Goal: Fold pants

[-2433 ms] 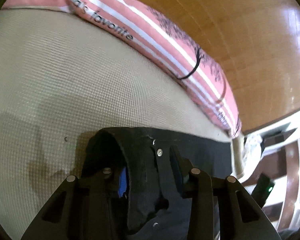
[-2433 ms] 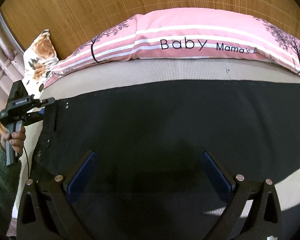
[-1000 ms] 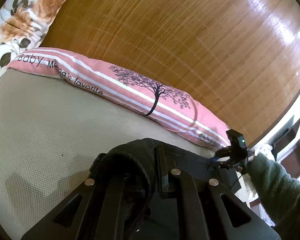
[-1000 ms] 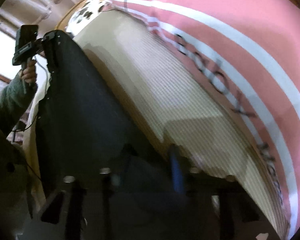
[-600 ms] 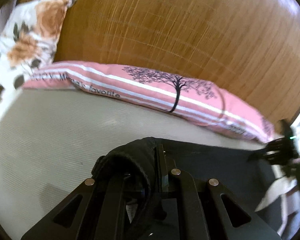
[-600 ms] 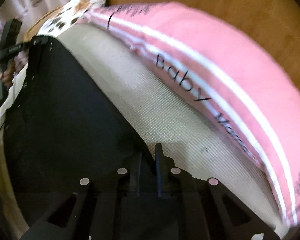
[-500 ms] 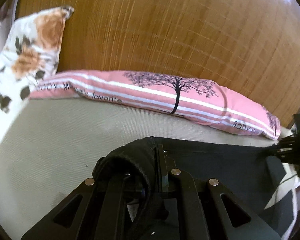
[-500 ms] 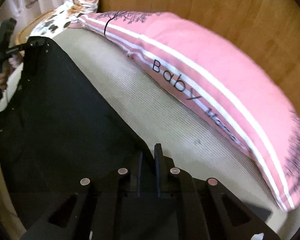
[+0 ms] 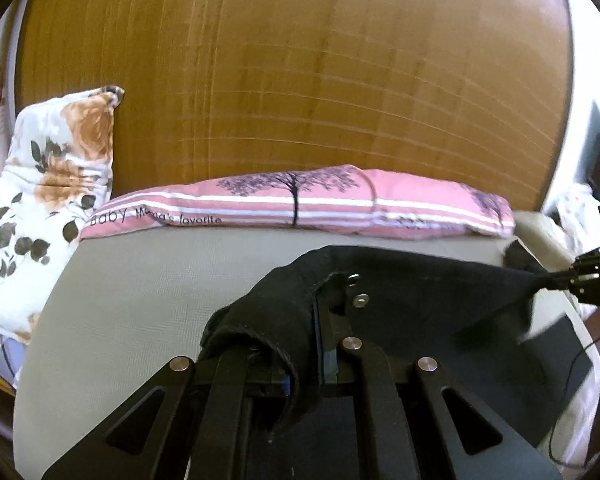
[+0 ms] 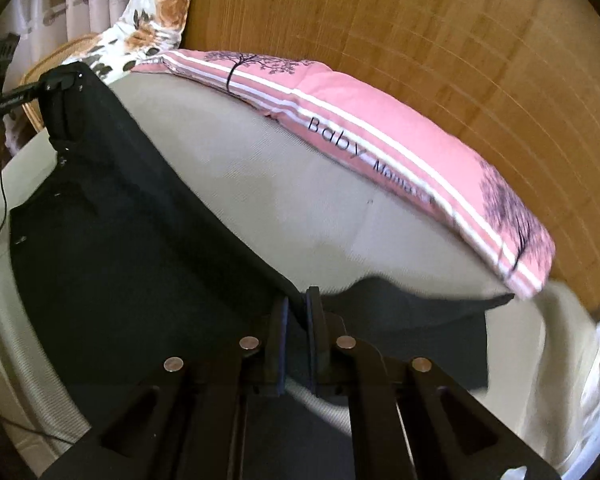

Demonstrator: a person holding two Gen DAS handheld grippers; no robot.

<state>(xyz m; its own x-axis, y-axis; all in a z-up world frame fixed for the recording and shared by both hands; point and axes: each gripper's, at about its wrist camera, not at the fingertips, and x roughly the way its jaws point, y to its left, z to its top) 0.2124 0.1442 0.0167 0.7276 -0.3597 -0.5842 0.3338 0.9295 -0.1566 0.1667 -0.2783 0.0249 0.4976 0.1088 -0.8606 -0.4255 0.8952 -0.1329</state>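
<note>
Pink striped pillow [image 9: 300, 204]: black lettering "Baby Mama's favorite" legible near floral pillow [image 9: 40, 200] end. Further print at pillow's opposite end illegible.

You see matt black cloth pants [image 9: 440, 292] on a beige, finely woven mattress cover [image 9: 140, 280]. Behind them stands a glossy, ribbed wooden headboard [image 9: 300, 80].

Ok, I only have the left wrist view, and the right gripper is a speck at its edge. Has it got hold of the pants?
Observer: Yes. The right wrist view shows the right gripper with its fingers shut on the edge of the black pants.
Operator: Is that edge taut between the grippers?
Observer: It runs fairly straight up to the left gripper, with no sag visible.
Operator: Anything past the right fingers?
Observer: A loose flap trails over the mattress toward the end of the pink pillow.
</note>
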